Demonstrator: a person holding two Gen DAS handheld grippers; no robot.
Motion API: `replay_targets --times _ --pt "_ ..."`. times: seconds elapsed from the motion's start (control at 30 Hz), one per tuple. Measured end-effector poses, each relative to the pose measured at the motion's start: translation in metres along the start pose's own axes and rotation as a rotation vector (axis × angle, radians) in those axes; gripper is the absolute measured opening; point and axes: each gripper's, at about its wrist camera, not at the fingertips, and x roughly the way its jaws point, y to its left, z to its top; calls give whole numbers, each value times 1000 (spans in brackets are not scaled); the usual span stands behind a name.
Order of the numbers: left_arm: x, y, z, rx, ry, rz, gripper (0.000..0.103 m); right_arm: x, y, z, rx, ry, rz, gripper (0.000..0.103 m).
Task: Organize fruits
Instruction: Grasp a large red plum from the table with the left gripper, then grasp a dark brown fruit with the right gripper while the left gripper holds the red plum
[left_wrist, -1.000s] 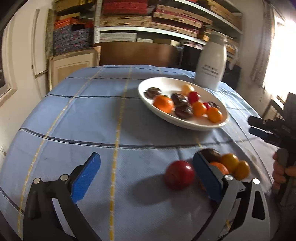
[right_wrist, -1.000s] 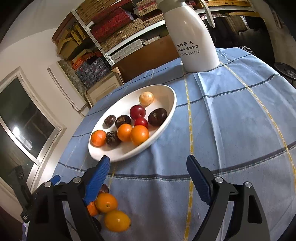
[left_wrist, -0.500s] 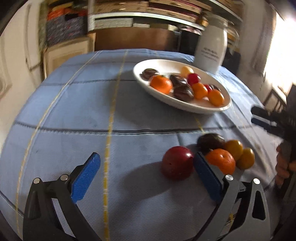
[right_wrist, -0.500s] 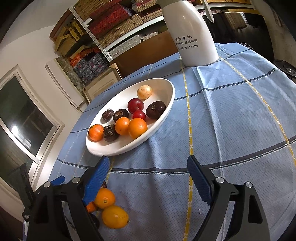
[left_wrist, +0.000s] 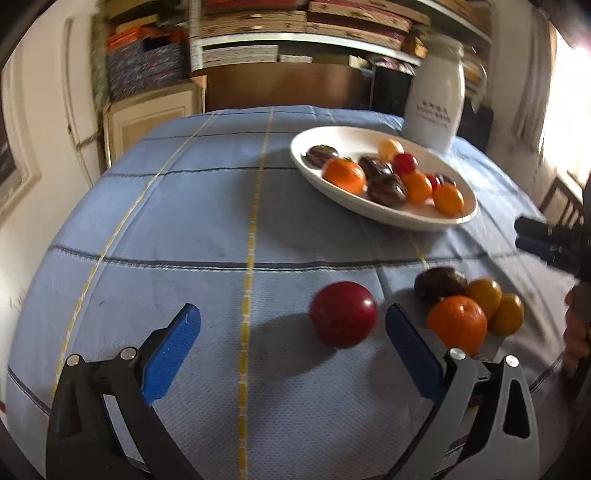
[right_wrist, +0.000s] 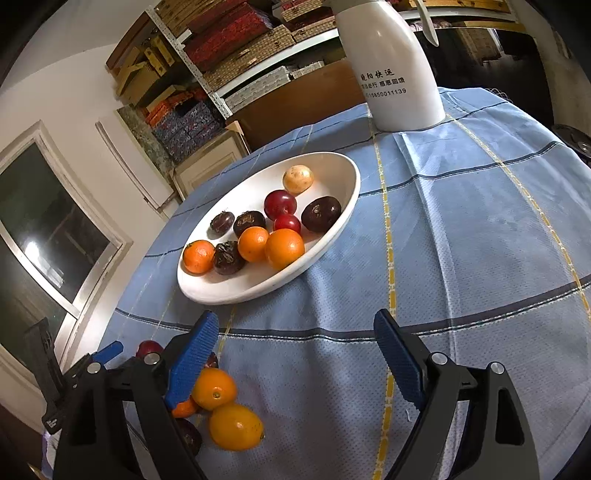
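Note:
A white oval plate (left_wrist: 424, 218) (right_wrist: 343, 218) on the blue checked tablecloth holds several oranges, dark fruits and red plums. A loose red plum (left_wrist: 343, 314) lies on the cloth, just inside my open left gripper (left_wrist: 291, 325), near its right finger. Right of it lies a cluster: a dark fruit (left_wrist: 439, 282), an orange (left_wrist: 456, 325) and two yellow-orange fruits (left_wrist: 506, 314). My right gripper (right_wrist: 295, 339) is open and empty above bare cloth, with the cluster (right_wrist: 214, 387) at its left finger. It shows at the right edge of the left wrist view (left_wrist: 543, 240).
A tall white jug (left_wrist: 434, 107) (right_wrist: 391, 66) stands behind the plate at the table's far side. Shelves with boxes and a wooden cabinet (left_wrist: 147, 114) lie beyond the table. A window (right_wrist: 44, 229) is on the left wall.
My left gripper has moved right and closer to the loose fruit, so the red plum now sits between its fingers. My right gripper has shifted slightly towards the plate.

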Motion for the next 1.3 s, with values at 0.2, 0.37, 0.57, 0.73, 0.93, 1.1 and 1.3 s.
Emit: replay_targets --times 0.2,0.37,0.57,0.73,0.93,1.1,1.3 --pt "6 -5 1 25 29 3 98 1 1 -1 -4 3 -4 87" --pt "10 2 1 -12 46 -35 70 1 4 -2 -22 4 1 87" --pt "13 7 0 -30 58 -63 61 0 8 -5 -40 6 3 87" --pt "16 5 0 -25 73 -101 48 0 10 -5 -51 6 7 87" --pt "21 1 -1 -14 96 -124 39 2 15 -7 -70 22 35 87" --pt "22 2 0 -24 99 -134 39 5 34 -16 -118 56 102 85" --pt "23 1 0 -23 102 -133 40 26 71 -22 -202 163 162 75"
